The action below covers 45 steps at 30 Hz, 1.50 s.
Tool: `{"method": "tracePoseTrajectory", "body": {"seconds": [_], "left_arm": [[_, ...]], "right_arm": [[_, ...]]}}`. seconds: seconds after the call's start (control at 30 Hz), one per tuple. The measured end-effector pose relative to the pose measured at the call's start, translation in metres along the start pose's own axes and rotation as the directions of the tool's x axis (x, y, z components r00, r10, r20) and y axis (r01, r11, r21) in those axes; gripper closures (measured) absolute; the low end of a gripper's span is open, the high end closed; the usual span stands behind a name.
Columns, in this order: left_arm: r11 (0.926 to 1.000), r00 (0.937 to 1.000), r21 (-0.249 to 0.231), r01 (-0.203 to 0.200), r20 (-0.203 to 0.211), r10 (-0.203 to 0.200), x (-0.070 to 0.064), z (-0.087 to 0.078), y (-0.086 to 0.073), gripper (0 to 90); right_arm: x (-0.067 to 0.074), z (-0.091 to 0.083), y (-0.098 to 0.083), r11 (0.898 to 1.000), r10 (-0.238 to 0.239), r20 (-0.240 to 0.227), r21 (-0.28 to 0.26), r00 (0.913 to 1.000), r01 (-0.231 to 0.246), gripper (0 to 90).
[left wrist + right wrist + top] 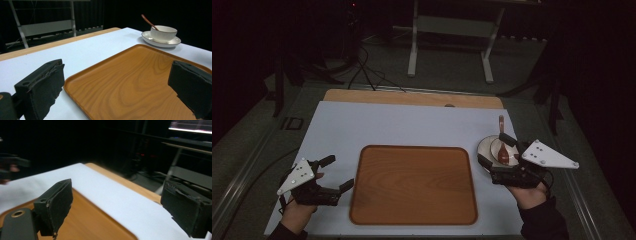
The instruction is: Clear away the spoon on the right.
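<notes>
At frame right, the right gripper (496, 162), jaws wide and empty, straddles the bowl (500, 150); left gripper (336, 174), equally open, flanks the tray (413, 185).

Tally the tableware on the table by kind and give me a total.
Tray: 1
Saucer: 1
Bowl: 1
Spoon: 1
Total: 4
</notes>
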<state>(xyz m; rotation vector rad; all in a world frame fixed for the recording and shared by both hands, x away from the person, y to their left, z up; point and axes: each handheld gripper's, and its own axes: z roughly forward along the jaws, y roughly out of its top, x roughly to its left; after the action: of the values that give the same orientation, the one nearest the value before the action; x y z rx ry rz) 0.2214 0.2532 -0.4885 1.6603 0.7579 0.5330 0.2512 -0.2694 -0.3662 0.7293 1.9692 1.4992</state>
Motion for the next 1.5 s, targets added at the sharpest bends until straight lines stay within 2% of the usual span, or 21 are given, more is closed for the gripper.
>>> {"method": "tracePoseTrajectory", "body": {"seconds": [0.03,0.1,0.13,0.27,0.43,0.63,0.73,0.8,0.87,1.03,1.07,1.1,1.13,1.17,1.23,1.3,1.37,1.43,1.47,1.5], "left_arm": [[1.0,1.0,0.0,0.0,0.0,0.0,0.0,0.0,0.0,1.7],[1.0,1.0,0.0,0.0,0.001,0.0,0.0,0.0,0.0,1.6],[1.0,1.0,-0.001,0.001,0.001,-0.001,0.0,0.0,0.0,1.6],[1.0,1.0,-0.003,0.003,0.002,-0.003,0.0,0.0,0.0,1.6],[1.0,1.0,-0.002,0.004,0.005,-0.004,0.0,0.001,0.0,1.6],[1.0,1.0,0.003,0.001,0.006,-0.001,0.0,0.001,-0.001,1.6],[1.0,1.0,0.003,0.001,0.006,-0.001,0.0,0.001,-0.001,1.6],[1.0,1.0,0.004,-0.001,0.007,0.001,0.0,0.001,-0.001,1.6],[1.0,1.0,0.004,-0.003,0.007,0.003,0.0,0.001,-0.001,1.6],[1.0,1.0,0.008,-0.004,0.008,0.004,0.0,0.002,-0.001,1.6],[1.0,1.0,0.008,-0.004,0.008,0.004,0.0,0.002,-0.001,1.6],[0.9999,0.9999,0.01,-0.005,0.009,0.005,0.0,0.002,-0.001,1.6],[0.9999,0.9999,0.01,-0.004,0.012,0.004,0.0,0.002,-0.001,1.6],[0.9999,0.9999,0.011,-0.002,0.013,0.002,0.0,0.002,-0.001,1.6],[0.9999,0.9999,0.013,-0.005,0.013,0.005,0.001,0.003,-0.002,1.6],[0.9999,0.9999,0.016,-0.005,0.013,0.005,0.001,0.003,-0.002,1.6],[0.9999,0.9999,0.016,-0.005,0.014,0.005,0.001,0.003,-0.002,1.6],[0.9998,0.9999,0.017,-0.005,0.014,0.005,0.001,0.003,-0.002,1.6],[0.9998,0.9999,0.018,-0.005,0.015,0.005,0.0,0.003,-0.002,1.6],[0.9998,0.9999,0.019,-0.006,0.015,0.005,0.0,0.003,-0.002,1.6]], "right_arm": [[0.0,0.0,0.0,1.0,0.0,0.0,0.0,1.0,0.0,10.6],[-0.005,0.001,0.002,0.999,-0.025,0.031,0.023,0.9992,0.024,10.6],[-0.008,0.002,0.002,0.999,-0.023,0.05,0.026,0.9985,0.022,10.6],[-0.02,0.003,0.004,1.0,-0.009,0.066,0.022,0.9978,0.008,10.6],[-0.037,0.008,0.005,0.998,-0.013,0.133,0.055,0.9911,0.006,10.6],[-0.062,0.015,0.0,0.996,0.057,0.166,0.061,0.9844,-0.068,10.6],[-0.073,0.021,-0.004,0.992,0.066,0.193,0.097,0.9789,-0.086,10.6],[-0.08,0.025,-0.009,0.987,0.085,0.221,0.115,0.9716,-0.112,10.6],[-0.088,0.029,-0.014,0.98,0.123,0.228,0.125,0.9659,-0.154,10.7],[-0.106,0.04,-0.028,0.959,0.188,0.277,0.157,0.9425,-0.237,13.1],[-0.106,0.04,-0.028,0.959,0.188,0.277,0.157,0.9425,-0.237,13.1],[-0.109,0.042,-0.031,0.953,0.207,0.289,0.155,0.9349,-0.259,13.2],[-0.113,0.045,-0.035,0.946,0.225,0.309,0.159,0.924,-0.283,13.2],[-0.116,0.048,-0.039,0.941,0.228,0.326,0.169,0.9174,-0.294,13.3],[-0.122,0.053,-0.045,0.928,0.245,0.34,0.189,0.9079,-0.321,14.0],[-0.127,0.057,-0.051,0.915,0.256,0.355,0.212,0.8991,-0.344,19.6],[-0.132,0.062,-0.058,0.899,0.264,0.374,0.24,0.8892,-0.367,20.7],[-0.138,0.066,-0.065,0.879,0.294,0.381,0.251,0.8763,-0.405,21.3],[-0.14,0.068,-0.067,0.875,0.301,0.385,0.252,0.8723,-0.414,21.6],[-0.144,0.069,-0.07,0.865,0.317,0.386,0.257,0.8662,-0.431,22.9]]}}
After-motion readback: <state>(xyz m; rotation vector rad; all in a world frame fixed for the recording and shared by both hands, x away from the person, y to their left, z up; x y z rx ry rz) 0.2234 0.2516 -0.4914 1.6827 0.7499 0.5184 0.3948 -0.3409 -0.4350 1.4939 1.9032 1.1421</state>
